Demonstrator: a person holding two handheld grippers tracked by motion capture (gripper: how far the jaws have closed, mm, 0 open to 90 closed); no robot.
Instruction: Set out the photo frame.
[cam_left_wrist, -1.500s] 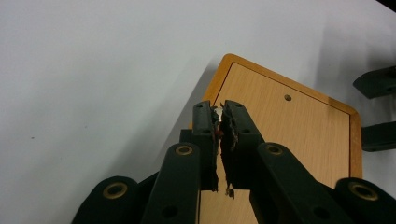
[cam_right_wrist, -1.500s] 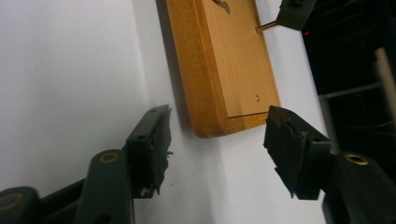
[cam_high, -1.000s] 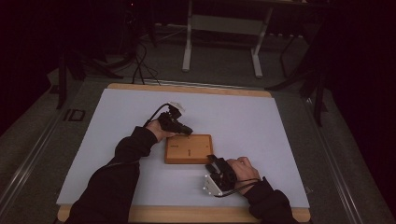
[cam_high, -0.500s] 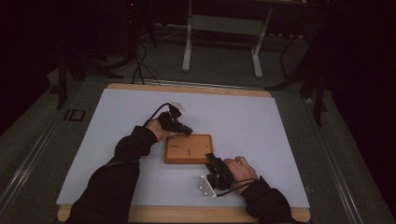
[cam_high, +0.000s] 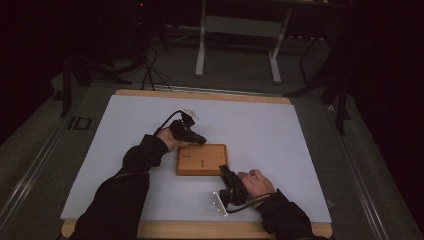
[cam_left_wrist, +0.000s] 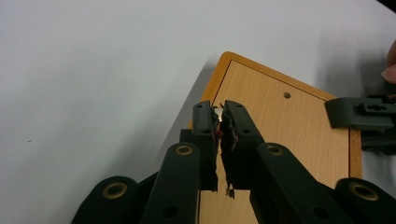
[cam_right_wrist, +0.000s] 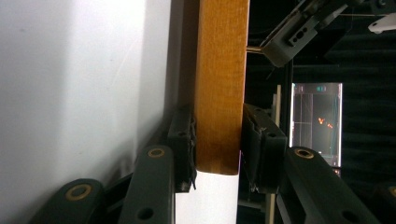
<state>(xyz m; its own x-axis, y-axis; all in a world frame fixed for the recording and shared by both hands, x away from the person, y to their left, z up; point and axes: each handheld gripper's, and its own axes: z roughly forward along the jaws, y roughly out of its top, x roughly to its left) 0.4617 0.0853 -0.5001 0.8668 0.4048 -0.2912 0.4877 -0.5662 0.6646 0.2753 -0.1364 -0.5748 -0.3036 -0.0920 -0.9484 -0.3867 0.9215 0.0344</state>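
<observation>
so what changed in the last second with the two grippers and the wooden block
The right gripper edged up to the wooden block's near right corner, and its fingers have just been closing, one on each face of that edge. The left gripper stayed at the block's far left corner, pinched on something small and pale. The block did not shift.

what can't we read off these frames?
- What the left gripper pinches: a small pale bit between its shut jaws, hidden by them in the left gripper view.
- Marks on the wooden board: too small in the high view.
- Board's top face: edge-on in the right gripper view, with the right gripper astride its edge.
</observation>
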